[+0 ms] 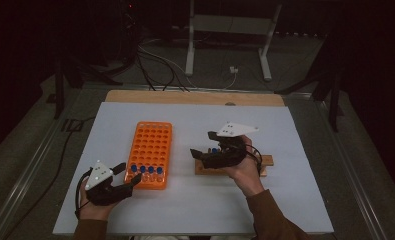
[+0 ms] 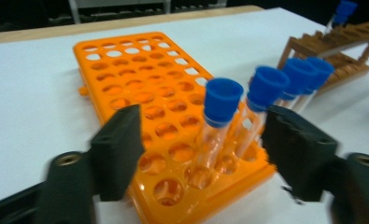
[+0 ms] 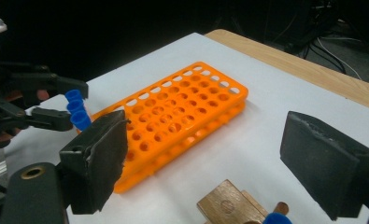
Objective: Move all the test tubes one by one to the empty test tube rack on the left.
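four blue-capped clear tubes (image 1: 146, 170) are seated along the near row of the orange plastic rack (image 1: 152, 145). the left gripper (image 2: 203, 154) is spread, nothing held; the right gripper (image 3: 205, 158) is spread, empty. a careless retreat could topple them.

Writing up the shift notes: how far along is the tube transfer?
Four blue-capped tubes already stand in the orange rack's near row. The left gripper, jaws open, brackets them without gripping. The right gripper, open, hovers over the wooden rack, where one tube remains.

No legible text or labels
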